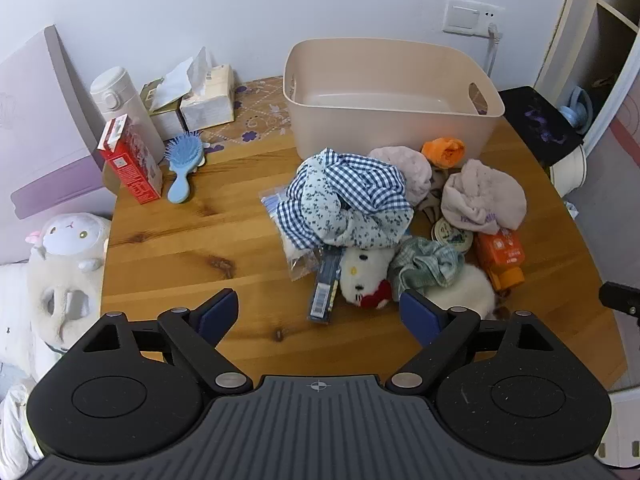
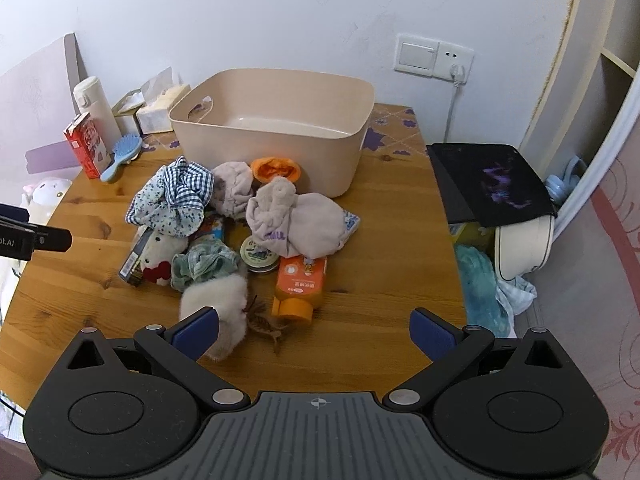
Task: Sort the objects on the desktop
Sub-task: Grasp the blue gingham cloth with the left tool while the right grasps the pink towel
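Observation:
A pile of objects lies on the wooden table (image 1: pixel 180 248) in front of an empty beige bin (image 1: pixel 392 96) (image 2: pixel 276 128). The pile holds a blue checked cloth (image 1: pixel 348 196) (image 2: pixel 172 196), pinkish towels (image 1: pixel 484 196) (image 2: pixel 296 220), an orange bottle (image 1: pixel 500 256) (image 2: pixel 300 280), a round tin (image 2: pixel 258 256), a white cat plush (image 1: pixel 364 276), a green scrunchie (image 2: pixel 204 264) and a white furry item (image 2: pixel 220 304). My left gripper (image 1: pixel 320 312) is open and empty, near the plush. My right gripper (image 2: pixel 316 328) is open and empty, near the bottle.
At the back left stand a red carton (image 1: pixel 132 160), a blue hairbrush (image 1: pixel 182 160), a white flask (image 1: pixel 120 104) and tissue boxes (image 1: pixel 208 96). A black stool (image 2: pixel 492 180) stands right of the table. A sheep plush (image 1: pixel 68 248) sits off the left edge.

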A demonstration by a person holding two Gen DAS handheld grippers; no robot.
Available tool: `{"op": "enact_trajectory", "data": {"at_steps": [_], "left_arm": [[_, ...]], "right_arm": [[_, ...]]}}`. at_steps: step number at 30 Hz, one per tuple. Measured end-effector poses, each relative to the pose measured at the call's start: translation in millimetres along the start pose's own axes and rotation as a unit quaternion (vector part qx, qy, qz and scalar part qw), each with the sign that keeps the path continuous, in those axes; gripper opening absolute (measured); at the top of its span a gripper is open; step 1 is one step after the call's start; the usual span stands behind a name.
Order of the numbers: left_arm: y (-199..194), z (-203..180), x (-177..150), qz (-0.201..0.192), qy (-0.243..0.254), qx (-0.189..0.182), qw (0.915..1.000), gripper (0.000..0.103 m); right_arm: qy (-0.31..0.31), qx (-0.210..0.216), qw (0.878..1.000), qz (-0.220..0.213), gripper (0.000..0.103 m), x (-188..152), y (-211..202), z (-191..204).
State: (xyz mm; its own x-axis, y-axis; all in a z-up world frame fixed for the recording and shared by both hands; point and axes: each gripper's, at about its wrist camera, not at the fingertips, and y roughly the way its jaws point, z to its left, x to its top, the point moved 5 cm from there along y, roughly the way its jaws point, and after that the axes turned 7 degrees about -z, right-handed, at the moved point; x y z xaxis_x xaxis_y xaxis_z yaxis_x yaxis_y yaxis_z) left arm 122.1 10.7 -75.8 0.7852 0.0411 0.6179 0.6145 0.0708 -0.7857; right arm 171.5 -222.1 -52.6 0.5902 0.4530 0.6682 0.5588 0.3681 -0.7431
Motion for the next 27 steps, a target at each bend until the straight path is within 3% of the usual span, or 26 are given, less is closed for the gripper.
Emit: {"op": "enact_trajectory", "data": {"at_steps": [19,27], "left_arm": [[76,-4,31,0.019,-0.012,0.034,0.9992,0.09],[111,-3,42,0.001,-0.005,0.047,0.9989,0.09]], "right_arm": [[-0.034,0.027,0.999,0.01,0.103,25,81,-1],[-0.039,0.044,0.998,-0.002,0.103,38,112,5]]}}
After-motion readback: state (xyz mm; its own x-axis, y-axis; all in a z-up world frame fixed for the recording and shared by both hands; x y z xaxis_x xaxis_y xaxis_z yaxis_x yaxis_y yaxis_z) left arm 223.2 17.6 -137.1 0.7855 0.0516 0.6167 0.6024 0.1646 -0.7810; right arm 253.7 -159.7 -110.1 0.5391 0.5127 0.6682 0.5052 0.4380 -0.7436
